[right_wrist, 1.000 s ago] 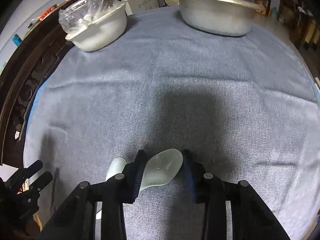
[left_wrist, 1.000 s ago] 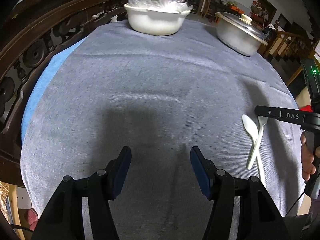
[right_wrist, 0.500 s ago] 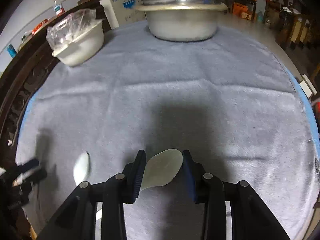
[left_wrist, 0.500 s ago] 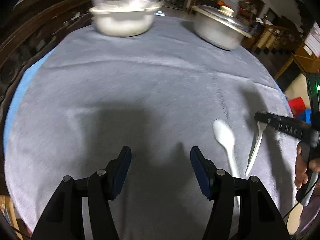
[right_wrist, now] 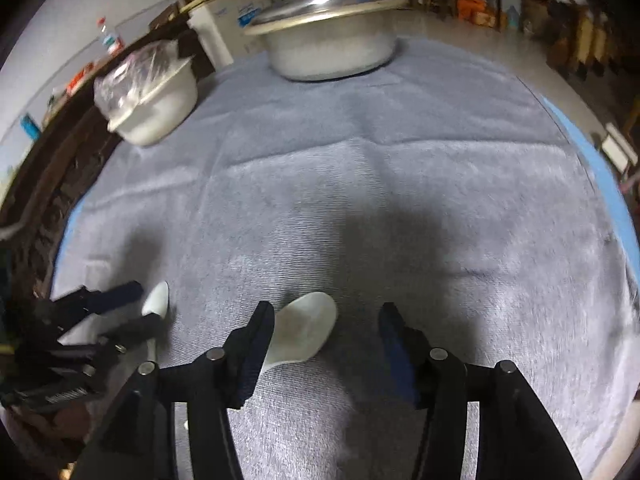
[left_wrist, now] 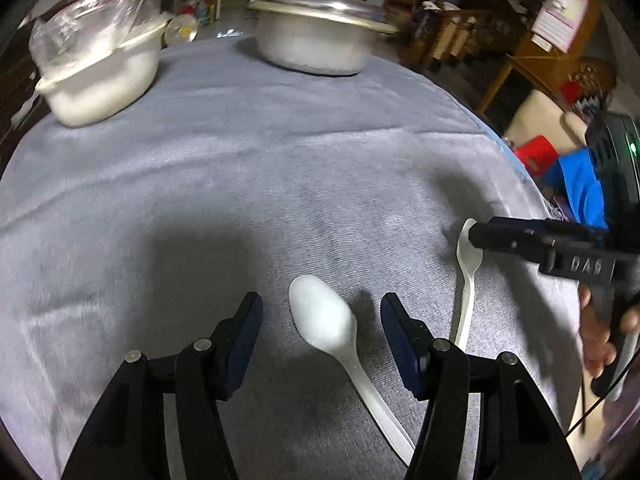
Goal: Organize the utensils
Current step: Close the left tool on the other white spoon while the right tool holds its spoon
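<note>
The right claw (right_wrist: 326, 340) has just been opening: its jaws stand spread, and the white plastic spoon with the broad bowl (right_wrist: 304, 332) lies between them against the left pad, seemingly let go onto the grey-cloth-covered round worktop (right_wrist: 400, 200). The left claw (left_wrist: 322, 334) is spread too, pinching nothing, with a second white plastic spoon (left_wrist: 324, 320) on the cloth between its pads, handle running toward 5 o'clock. The step looks like setting the spoons side by side. Next, probably, the left claw must sink and close on its spoon. At 12 o'clock stand a lidded metal pot (left_wrist: 320, 36) and a white bowl under a plastic bag (left_wrist: 100, 80).
</note>
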`<state>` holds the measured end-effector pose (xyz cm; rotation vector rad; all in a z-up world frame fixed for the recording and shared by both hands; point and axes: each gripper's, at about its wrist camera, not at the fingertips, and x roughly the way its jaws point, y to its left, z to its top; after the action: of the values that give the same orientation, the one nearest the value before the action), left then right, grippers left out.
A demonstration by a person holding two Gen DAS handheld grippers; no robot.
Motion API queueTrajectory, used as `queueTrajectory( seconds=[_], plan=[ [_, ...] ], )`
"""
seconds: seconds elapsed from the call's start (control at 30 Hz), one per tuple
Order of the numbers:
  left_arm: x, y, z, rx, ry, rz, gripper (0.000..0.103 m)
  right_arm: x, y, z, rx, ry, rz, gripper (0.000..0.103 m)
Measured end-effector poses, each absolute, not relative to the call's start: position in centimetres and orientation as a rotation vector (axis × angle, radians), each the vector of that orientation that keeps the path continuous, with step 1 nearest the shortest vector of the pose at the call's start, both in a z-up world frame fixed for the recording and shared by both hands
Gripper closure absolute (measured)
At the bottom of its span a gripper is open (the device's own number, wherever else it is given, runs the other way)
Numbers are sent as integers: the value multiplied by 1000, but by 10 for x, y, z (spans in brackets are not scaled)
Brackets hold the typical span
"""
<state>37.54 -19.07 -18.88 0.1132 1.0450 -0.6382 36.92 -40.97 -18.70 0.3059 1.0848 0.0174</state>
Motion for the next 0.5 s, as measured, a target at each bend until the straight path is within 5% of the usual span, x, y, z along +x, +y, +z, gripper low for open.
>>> queueTrajectory(
  seconds=[0.07,0.37,0.4,0.43,0.5],
  plan=[
    [374,-191,-189,130,1030,-638,70,368,-414,-189,335,1101,12,45],
    [375,-154,-184,45,1025,-594,71,372,-383,-192,252,1122,34,44],
    [375,-148,-182,32,1019,-583,77,372,-377,-192,218,1123,24,46],
    [375,-142,-181,18,1021,-581,103,372,-371,-192,183,1119,13,48],
    [375,-134,-179,6,1023,-558,103,371,-366,-192,149,1113,1,68]
  ],
)
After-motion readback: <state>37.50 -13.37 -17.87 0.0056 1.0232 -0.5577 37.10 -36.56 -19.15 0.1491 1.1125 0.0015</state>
